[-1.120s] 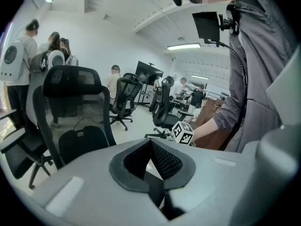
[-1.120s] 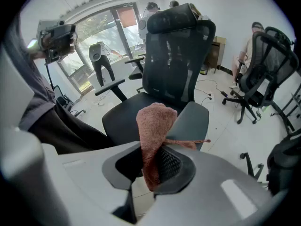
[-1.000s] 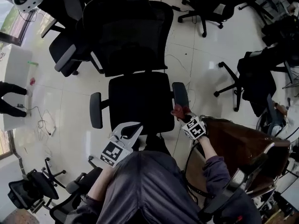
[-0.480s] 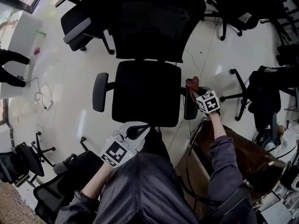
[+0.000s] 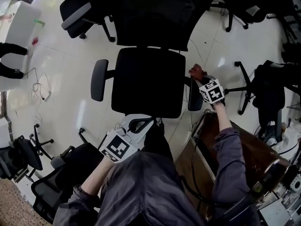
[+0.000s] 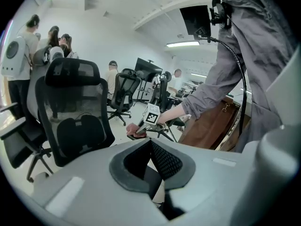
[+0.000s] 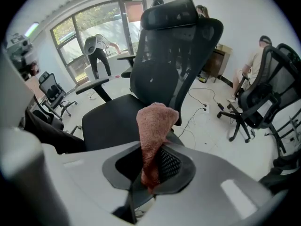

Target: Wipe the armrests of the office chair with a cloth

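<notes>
The black office chair [image 5: 148, 81] stands in front of me, with its left armrest [image 5: 98, 80] and right armrest [image 5: 194, 100] in the head view. My right gripper [image 5: 198, 77] is shut on a reddish-pink cloth [image 5: 195, 71] at the back end of the right armrest. In the right gripper view the cloth [image 7: 155, 126] sticks up from the right gripper [image 7: 153, 173], with the chair's seat [image 7: 113, 117] behind it. My left gripper [image 5: 135, 125] hangs at the seat's front edge, shut and empty. The left gripper [image 6: 153, 168] looks towards the cloth [image 6: 136, 134].
Other black office chairs [image 5: 80, 13] stand around on the glossy white floor. A brown wooden piece of furniture [image 5: 240, 149] is close at my right. Cables [image 5: 40, 86] lie on the floor at the left beside a white table [image 5: 21, 32]. People [image 6: 28, 41] stand behind.
The right gripper has carried the cloth along the right armrest from its front end to its back end. The left gripper has stayed by the seat's front edge.
</notes>
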`<action>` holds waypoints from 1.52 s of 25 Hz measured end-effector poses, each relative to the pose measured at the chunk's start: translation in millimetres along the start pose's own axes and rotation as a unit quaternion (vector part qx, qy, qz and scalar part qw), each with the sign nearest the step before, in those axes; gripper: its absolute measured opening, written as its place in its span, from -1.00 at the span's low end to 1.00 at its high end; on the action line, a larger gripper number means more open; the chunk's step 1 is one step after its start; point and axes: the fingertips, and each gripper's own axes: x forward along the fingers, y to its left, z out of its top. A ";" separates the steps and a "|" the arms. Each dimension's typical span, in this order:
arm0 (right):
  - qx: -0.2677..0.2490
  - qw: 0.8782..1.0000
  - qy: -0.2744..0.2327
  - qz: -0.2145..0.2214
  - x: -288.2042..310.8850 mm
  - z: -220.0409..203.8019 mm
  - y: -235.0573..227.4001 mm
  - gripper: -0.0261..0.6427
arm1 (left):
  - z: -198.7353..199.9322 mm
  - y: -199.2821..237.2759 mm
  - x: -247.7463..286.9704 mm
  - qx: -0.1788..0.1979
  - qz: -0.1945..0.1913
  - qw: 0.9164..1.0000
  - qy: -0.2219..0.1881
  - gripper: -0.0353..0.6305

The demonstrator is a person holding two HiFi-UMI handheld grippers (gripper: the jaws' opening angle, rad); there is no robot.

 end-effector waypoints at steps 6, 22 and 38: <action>-0.011 1.000 -0.010 0.024 -30.5 -47.8 79.0 -0.76 | -8.0 -9.2 1.0 0.010 -0.014 1.000 -0.005 -0.85; -0.014 0.998 -0.053 0.025 -60.9 -77.2 107.0 -0.77 | -16.5 -35.2 57.0 0.064 -0.064 0.996 -0.006 -0.85; -0.068 0.997 -0.045 -0.015 -2.6 9.0 -18.1 -0.77 | -46.8 27.0 104.5 0.038 -0.011 0.999 0.030 -0.85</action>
